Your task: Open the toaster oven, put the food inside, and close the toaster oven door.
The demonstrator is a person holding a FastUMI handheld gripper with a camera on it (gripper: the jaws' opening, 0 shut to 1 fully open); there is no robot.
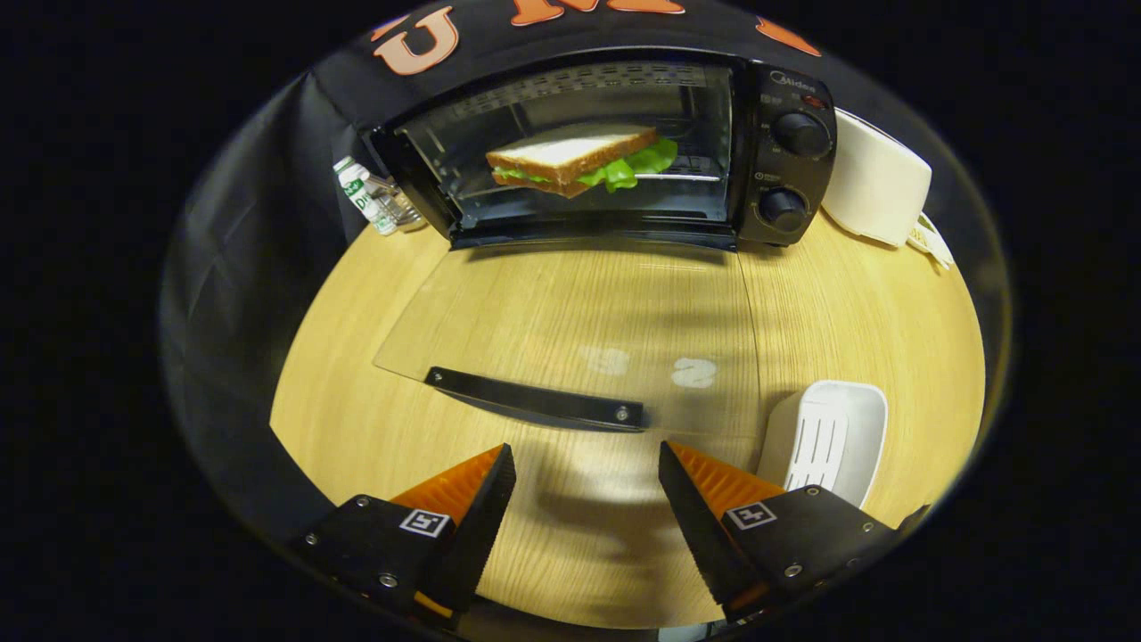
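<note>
Far ahead and to the left of the gripper (586, 499), a small bottle (361, 194) with a green and white label is standing against the left side of the toaster oven (758, 134); its print is too small to make out. The toaster oven is sitting at the back of the wooden surface (874, 303), well beyond the fingers, and its glass door (570, 321) is lying folded down flat toward the gripper, probably so the cavity is staying clear for loading. The door's dark handle (535, 399) is lying just ahead of the fingers, slightly left of the gap. Inside, the sandwich (579, 159) with its lettuce is resting on the rack, so the food step is looking done and only the closing is remaining. The gripper is spreading its fingers wide and carrying nothing, likely lining up to get under the handle and lift. On the control panel above two knobs, small brand lettering is showing, seemingly "Midea". Just ahead of the right finger a white slotted tray (829, 437) is lying empty, and a white appliance (878, 183) is standing right of the oven.
</note>
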